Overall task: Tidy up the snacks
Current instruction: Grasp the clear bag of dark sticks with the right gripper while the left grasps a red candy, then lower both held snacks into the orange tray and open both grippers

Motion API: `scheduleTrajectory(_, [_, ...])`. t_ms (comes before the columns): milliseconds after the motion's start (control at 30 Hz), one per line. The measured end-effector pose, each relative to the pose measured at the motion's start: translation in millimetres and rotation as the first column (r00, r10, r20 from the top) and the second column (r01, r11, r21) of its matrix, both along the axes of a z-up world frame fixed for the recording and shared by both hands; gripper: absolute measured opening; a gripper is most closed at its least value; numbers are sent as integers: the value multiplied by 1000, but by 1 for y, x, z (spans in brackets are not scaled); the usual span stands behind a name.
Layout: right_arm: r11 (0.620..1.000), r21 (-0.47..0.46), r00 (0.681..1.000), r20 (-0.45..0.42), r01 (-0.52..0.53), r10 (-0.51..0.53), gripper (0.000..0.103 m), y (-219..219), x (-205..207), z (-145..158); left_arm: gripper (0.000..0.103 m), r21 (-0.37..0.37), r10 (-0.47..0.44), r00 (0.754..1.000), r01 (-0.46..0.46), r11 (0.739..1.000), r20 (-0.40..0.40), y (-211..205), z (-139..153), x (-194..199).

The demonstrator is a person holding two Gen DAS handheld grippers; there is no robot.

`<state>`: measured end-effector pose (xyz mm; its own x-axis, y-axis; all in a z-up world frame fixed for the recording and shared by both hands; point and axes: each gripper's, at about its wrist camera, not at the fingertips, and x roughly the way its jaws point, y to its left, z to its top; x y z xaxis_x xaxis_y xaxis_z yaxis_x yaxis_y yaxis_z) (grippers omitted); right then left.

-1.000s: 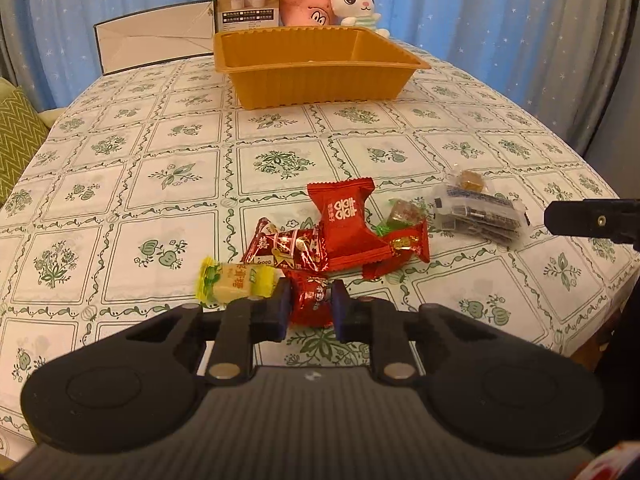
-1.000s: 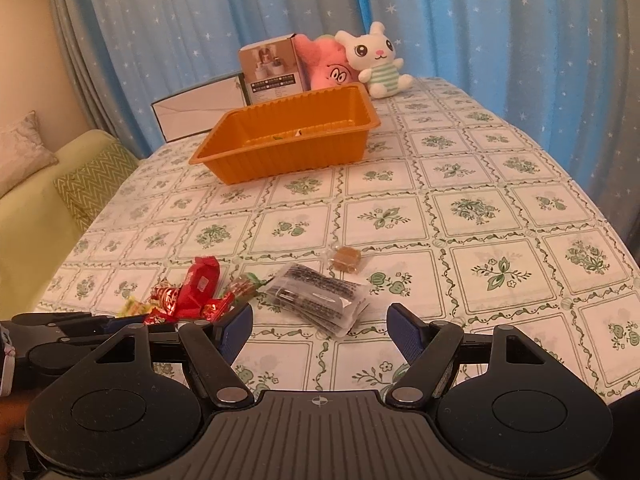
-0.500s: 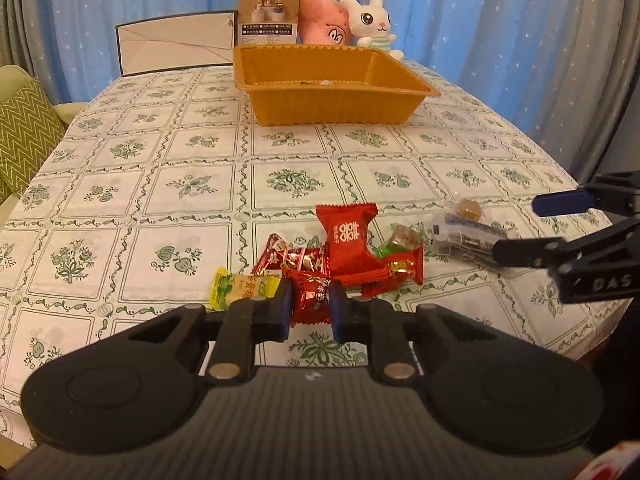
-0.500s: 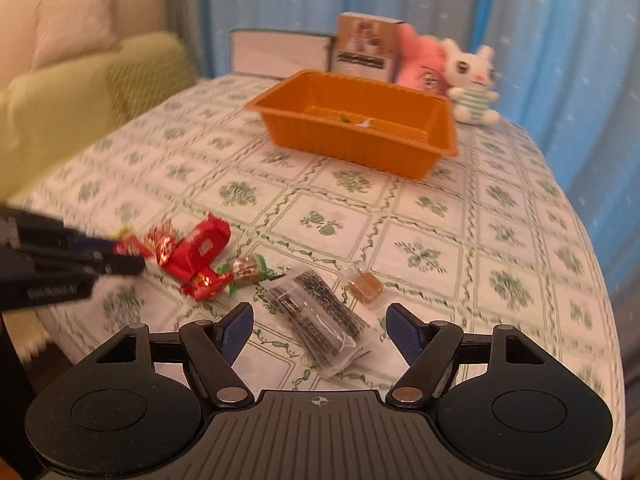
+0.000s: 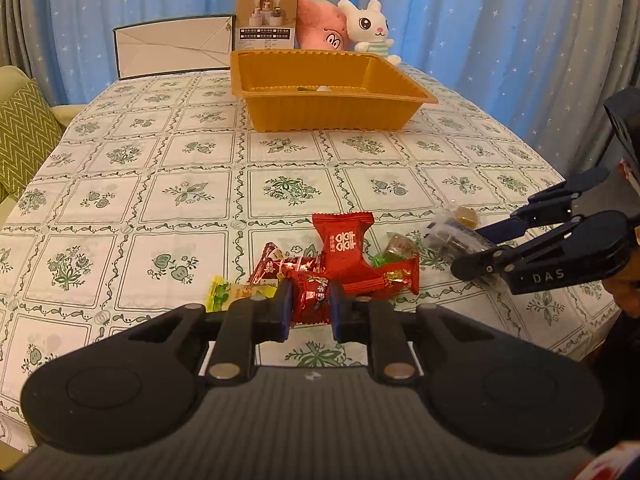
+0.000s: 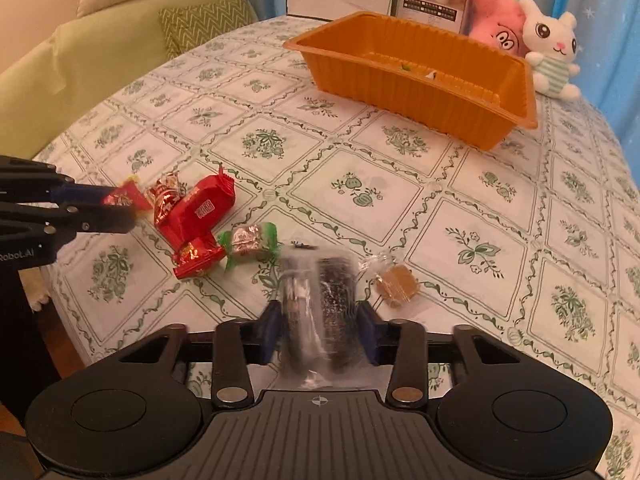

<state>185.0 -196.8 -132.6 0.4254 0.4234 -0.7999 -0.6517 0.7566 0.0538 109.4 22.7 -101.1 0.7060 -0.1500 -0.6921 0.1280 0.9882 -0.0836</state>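
Jaws on my left gripper [image 5: 310, 309] are clamped on a small red candy [image 5: 311, 298] at the counter's [image 5: 192, 196] near edge; right gripper [image 6: 319, 330] jaws just closed onto the clear packet [image 6: 320, 300], orange tray [image 6: 416, 80] well beyond.

Counted four red candies [image 5: 347, 240]; one yellow candy [image 5: 224, 295]; one green candy [image 6: 250, 240]; one clear packet [image 6: 320, 280]; one caramel [image 6: 397, 283]; one orange tray [image 5: 280, 114]; two plush toys [image 5: 368, 28]; two boxes [image 5: 266, 20].
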Motion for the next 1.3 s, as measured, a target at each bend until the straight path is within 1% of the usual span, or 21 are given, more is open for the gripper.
scheduleTrajectory(133, [999, 15, 999, 9, 41, -42, 38, 0, -12, 1, 17, -2, 0, 1000, 0, 1000, 2, 0, 1, 0])
scheduleTrajectory(300, [990, 83, 993, 26, 113, -116, 37, -1, -34, 9, 17, -2, -2, 1000, 2, 1000, 17, -2, 6, -2])
scheduleTrajectory(500, [957, 192, 973, 27, 219, -229, 37, -6, -53, 25, 17, -9, -6, 999, 6, 1000, 38, -4, 16, -2])
scheduleTrajectory(633, [935, 238, 960, 42, 261, -278, 37, -9, -54, 41, 17, -14, -16, 998, 17, 1000, 58, -8, 24, 2])
scheduleTrajectory(800, [911, 274, 937, 77, 308, -340, 37, -14, -39, 63, 17, -42, -25, 995, 29, 999, 92, -11, 40, 20])
scheduleTrajectory(1000, [880, 309, 905, 115, 360, -410, 37, -23, -9, 88, 17, -59, -40, 989, 49, 997, 142, -14, 63, 56])
scheduleTrajectory(1167, [853, 345, 878, 136, 392, -459, 37, -24, 25, 104, 17, -42, -48, 983, 57, 997, 178, -13, 76, 94])
scheduleTrajectory(1300, [837, 365, 863, 148, 407, -484, 37, -20, 54, 109, 17, -33, -52, 978, 60, 998, 202, -11, 83, 128])
